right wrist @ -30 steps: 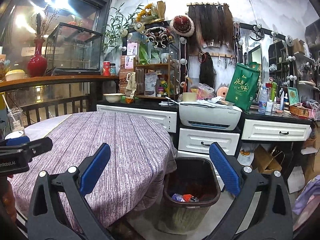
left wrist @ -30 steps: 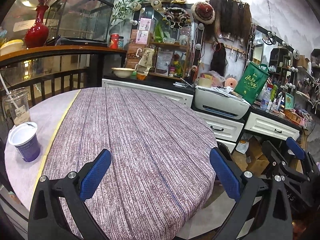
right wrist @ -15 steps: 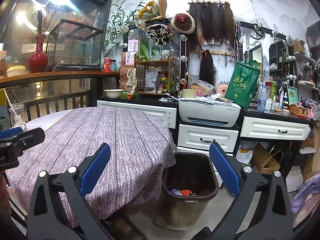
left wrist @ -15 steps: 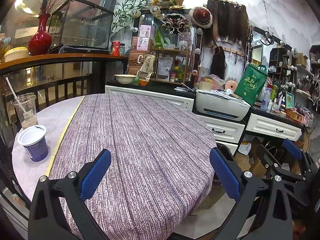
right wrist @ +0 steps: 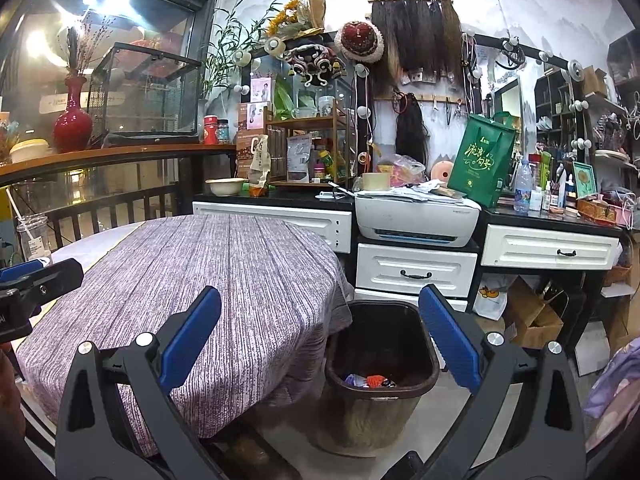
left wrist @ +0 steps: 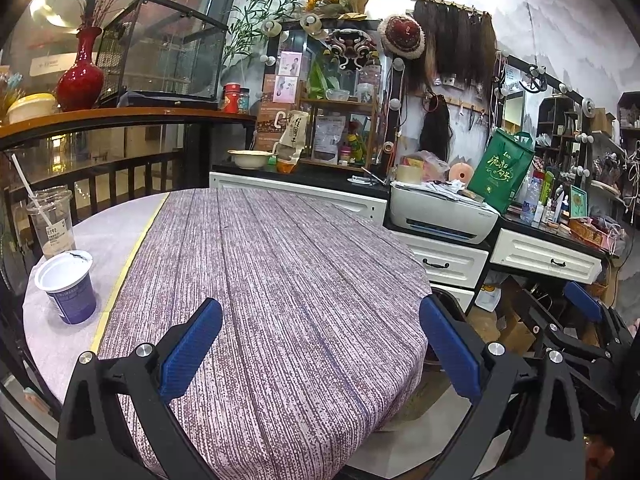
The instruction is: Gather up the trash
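Both tools are spread wide and hold nothing – the left gripper over the table, the right gripper above the bin at lower centre; some scraps already lie inside; 2 cups wait at the left edge – a yogurt cup and a plastic cup with a straw; I judge the collecting partly done.

the table hides part of the bin. the small writing on the clear cup is too tiny to read.
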`<act>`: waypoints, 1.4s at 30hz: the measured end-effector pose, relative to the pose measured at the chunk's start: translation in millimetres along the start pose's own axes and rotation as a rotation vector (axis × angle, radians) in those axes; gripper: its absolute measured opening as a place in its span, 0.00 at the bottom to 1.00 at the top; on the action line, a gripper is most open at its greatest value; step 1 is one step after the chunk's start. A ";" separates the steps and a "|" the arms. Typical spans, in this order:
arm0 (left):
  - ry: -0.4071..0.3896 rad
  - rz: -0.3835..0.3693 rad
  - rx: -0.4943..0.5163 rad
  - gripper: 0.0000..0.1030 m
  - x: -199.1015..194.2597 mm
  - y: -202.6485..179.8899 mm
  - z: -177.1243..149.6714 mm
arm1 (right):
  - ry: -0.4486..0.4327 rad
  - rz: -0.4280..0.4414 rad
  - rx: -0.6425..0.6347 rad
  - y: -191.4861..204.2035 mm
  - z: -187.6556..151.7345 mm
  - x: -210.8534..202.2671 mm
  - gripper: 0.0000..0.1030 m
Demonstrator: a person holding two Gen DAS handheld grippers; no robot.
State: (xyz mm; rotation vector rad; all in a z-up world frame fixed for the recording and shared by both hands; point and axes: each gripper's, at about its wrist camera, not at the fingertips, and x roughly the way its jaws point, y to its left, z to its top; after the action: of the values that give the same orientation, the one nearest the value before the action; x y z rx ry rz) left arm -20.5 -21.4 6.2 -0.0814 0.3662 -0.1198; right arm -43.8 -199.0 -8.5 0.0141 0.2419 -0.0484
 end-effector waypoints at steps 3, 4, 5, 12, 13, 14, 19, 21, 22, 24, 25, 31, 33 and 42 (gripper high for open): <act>0.003 0.002 0.003 0.95 0.3 -0.2 0.2 | 0.005 0.001 0.000 -0.2 -0.3 1.2 0.94; 0.004 0.002 0.004 0.95 0.3 -0.4 -0.2 | 0.006 0.001 -0.001 -0.3 -0.6 1.2 0.94; 0.004 0.003 0.005 0.95 0.1 0.1 -0.1 | 0.007 0.001 -0.003 0.1 -1.3 1.1 0.94; 0.008 0.003 0.004 0.95 0.4 0.9 0.2 | 0.011 0.001 0.001 0.5 -2.6 1.5 0.94; 0.008 0.002 0.003 0.95 1.2 1.4 -0.3 | 0.013 0.002 0.002 0.3 -3.0 1.7 0.94; 0.007 0.001 0.001 0.95 1.1 1.6 -0.1 | 0.014 0.002 0.003 0.0 -3.2 1.9 0.94; 0.006 -0.001 0.001 0.95 2.4 1.9 -2.9 | 0.018 0.000 0.007 -1.1 -3.9 2.9 0.94; 0.008 -0.001 0.002 0.95 2.8 1.7 -2.7 | 0.017 -0.001 0.007 -1.4 -3.8 3.2 0.94; 0.008 0.002 0.003 0.95 2.4 1.2 -2.8 | 0.018 -0.001 0.007 -1.8 -3.7 3.5 0.94; 0.011 0.006 0.006 0.95 3.5 0.7 -3.9 | 0.020 -0.003 0.010 -2.3 -3.6 3.9 0.94; 0.012 0.005 0.006 0.95 3.6 0.8 -4.4 | 0.020 -0.003 0.012 -3.2 -3.0 4.1 0.94; 0.009 0.005 0.011 0.95 3.4 -1.4 -5.3 | 0.025 -0.002 0.013 -4.3 -2.6 5.6 0.94; 0.004 0.009 0.018 0.95 2.5 -2.6 -5.9 | 0.025 -0.002 0.012 -4.4 -2.7 5.6 0.94; 0.017 0.000 0.014 0.95 2.6 -4.8 -5.5 | 0.030 -0.002 0.016 -4.4 -2.8 6.1 0.94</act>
State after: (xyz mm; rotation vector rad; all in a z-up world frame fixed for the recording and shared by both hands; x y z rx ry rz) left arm -20.5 -26.8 0.7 -0.0669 0.3828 -0.1228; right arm -38.8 -203.6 -12.7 0.0308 0.2710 -0.0526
